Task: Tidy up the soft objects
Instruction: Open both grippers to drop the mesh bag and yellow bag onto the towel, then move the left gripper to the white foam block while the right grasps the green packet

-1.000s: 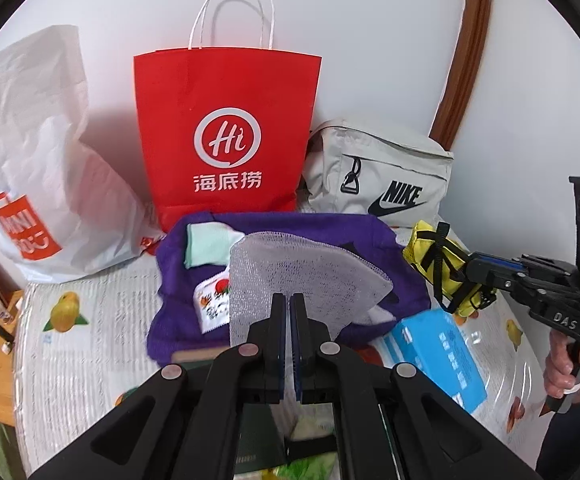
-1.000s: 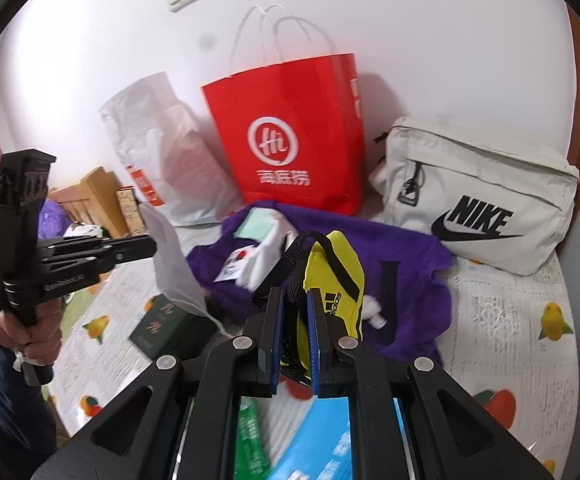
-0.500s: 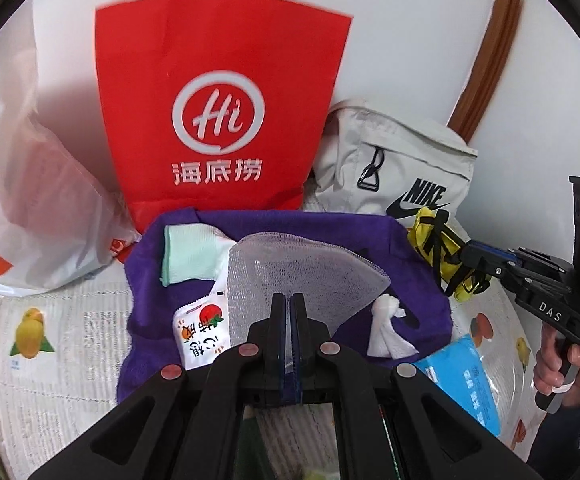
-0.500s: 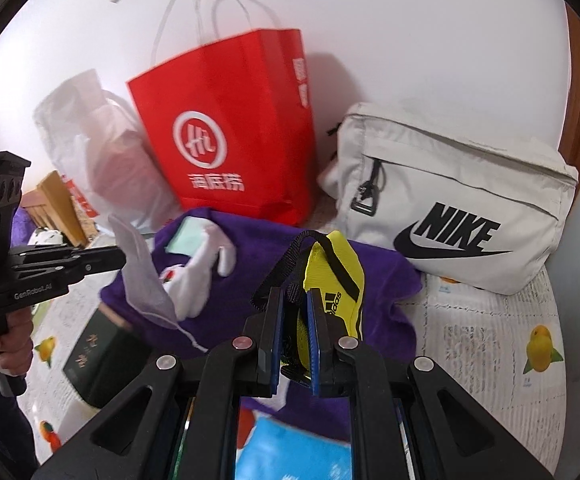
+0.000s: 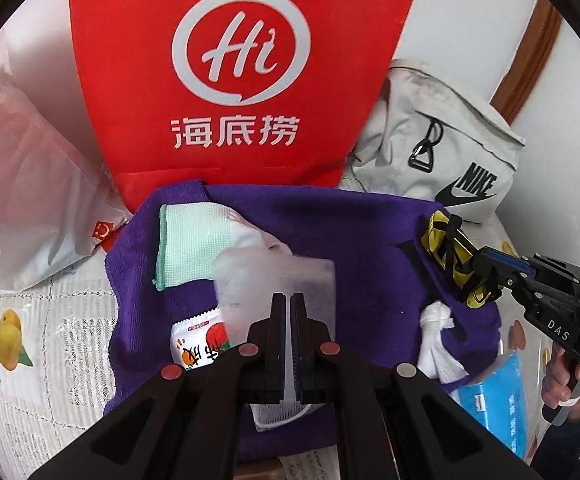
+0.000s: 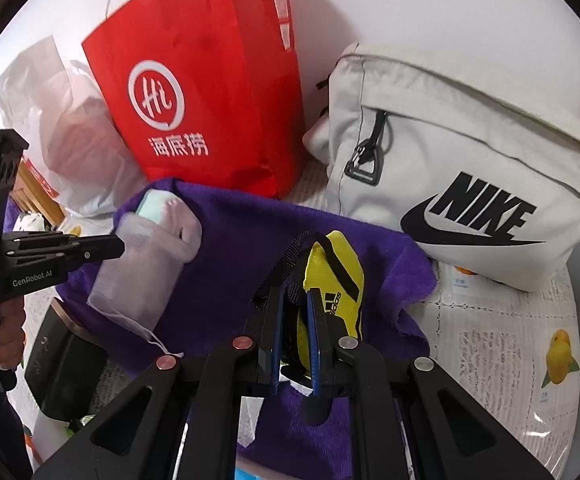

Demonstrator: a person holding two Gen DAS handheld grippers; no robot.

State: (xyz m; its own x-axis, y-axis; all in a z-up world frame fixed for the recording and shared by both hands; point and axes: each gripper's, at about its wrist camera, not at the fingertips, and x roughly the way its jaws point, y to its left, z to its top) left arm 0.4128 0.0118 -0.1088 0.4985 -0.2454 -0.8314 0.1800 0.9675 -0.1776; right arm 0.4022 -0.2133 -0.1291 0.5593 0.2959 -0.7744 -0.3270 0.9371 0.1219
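Purple towel [image 5: 329, 220] below; left tool [image 5: 288, 300] clamps mesh pouch [image 5: 274, 276], right tool [image 6: 295, 304] clamps yellow pouch [image 6: 335, 280].

bag [image 5: 226, 60]: red, white logo | towel [image 5: 329, 232]: purple | pouch [image 6: 335, 276]: yellow, black

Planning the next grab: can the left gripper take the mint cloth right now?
Probably not: the left gripper is shut on the mesh bag, which hangs in front of the mint cloth. It would need to drop that first.
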